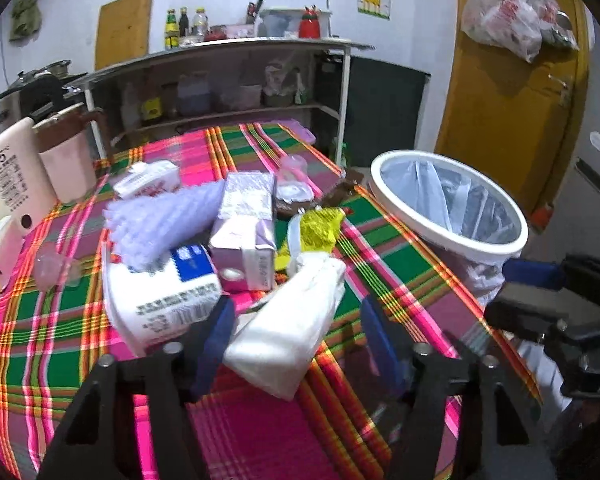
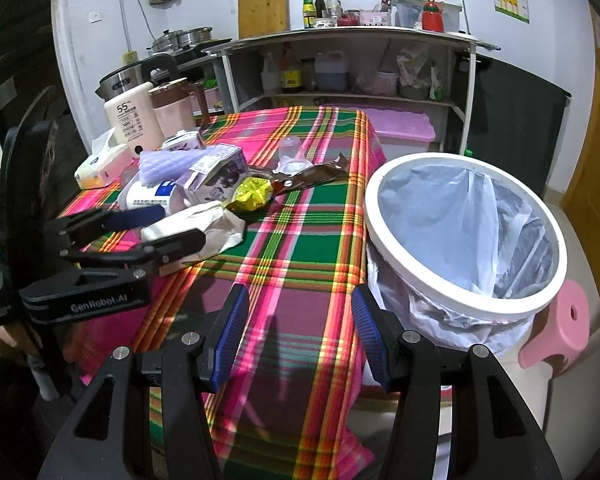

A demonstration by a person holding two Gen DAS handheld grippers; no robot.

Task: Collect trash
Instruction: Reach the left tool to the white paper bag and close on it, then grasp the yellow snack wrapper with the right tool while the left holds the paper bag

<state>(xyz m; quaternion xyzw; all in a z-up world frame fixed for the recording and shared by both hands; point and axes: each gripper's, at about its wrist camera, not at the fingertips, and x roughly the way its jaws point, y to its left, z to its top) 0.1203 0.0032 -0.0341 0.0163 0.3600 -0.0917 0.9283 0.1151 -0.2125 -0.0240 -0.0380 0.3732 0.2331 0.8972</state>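
A pile of trash lies on the plaid tablecloth: a white paper bag, a yellow wrapper, a purple carton, a white and blue carton, purple foam netting and a brown wrapper. My left gripper is open, its fingers on either side of the white paper bag. My right gripper is open and empty above the table's near edge. A white bin with a clear liner stands right of the table.
A clear plastic cup lies mid-table. A cream thermos, a pink jug and a tissue pack stand at the far left. A shelf unit is behind. A pink stool stands by the bin.
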